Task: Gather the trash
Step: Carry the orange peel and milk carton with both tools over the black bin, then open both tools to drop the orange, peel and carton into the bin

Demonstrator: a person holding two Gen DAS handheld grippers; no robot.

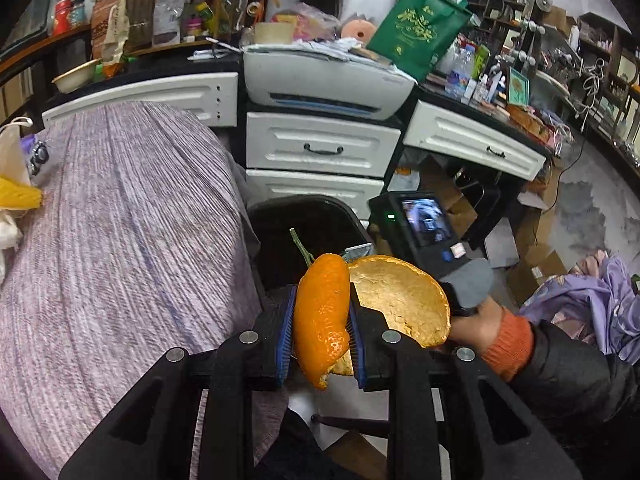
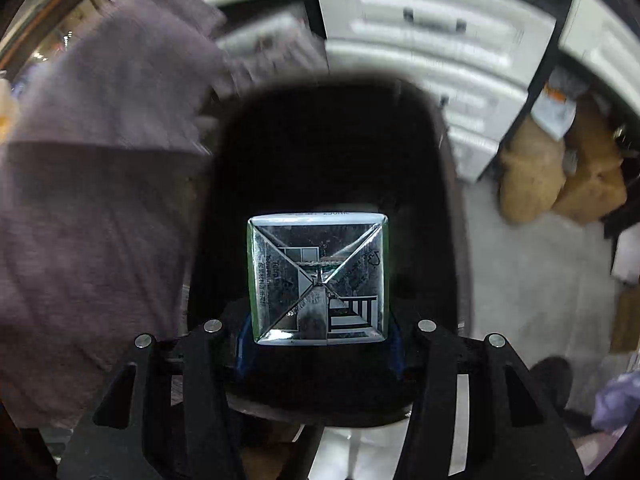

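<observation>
I am looking down past a big purple-grey cloth [image 1: 120,240], which is filling the left half of the left wrist view, toward the bin [image 1: 308,220], a dark open container sitting at centre frame just below the white drawers [image 1: 320,148]. In the right wrist view the bin [image 2: 432,152] is taking up the whole middle of the frame, its rim blurred, and I cannot tell what is already lying inside it.

I am holding the carton [image 2: 318,280] clamped in the right gripper [image 2: 318,344], silver base facing the lens, and it is hanging directly over the bin's dark mouth at lower centre. I judge this piece is a release away from being collected.

In the left gripper [image 1: 322,332] I am pinching the peel [image 1: 324,312], an orange strip with a green stem, at lower centre of the left wrist view; its pale inner half is curling out to the right. It is sitting just short of the bin's near rim, so I reckon it needs a small advance before dropping.

At the far left edge, yellow and white scraps [image 1: 16,196] are lying on the cloth, probably trash left to gather.
</observation>
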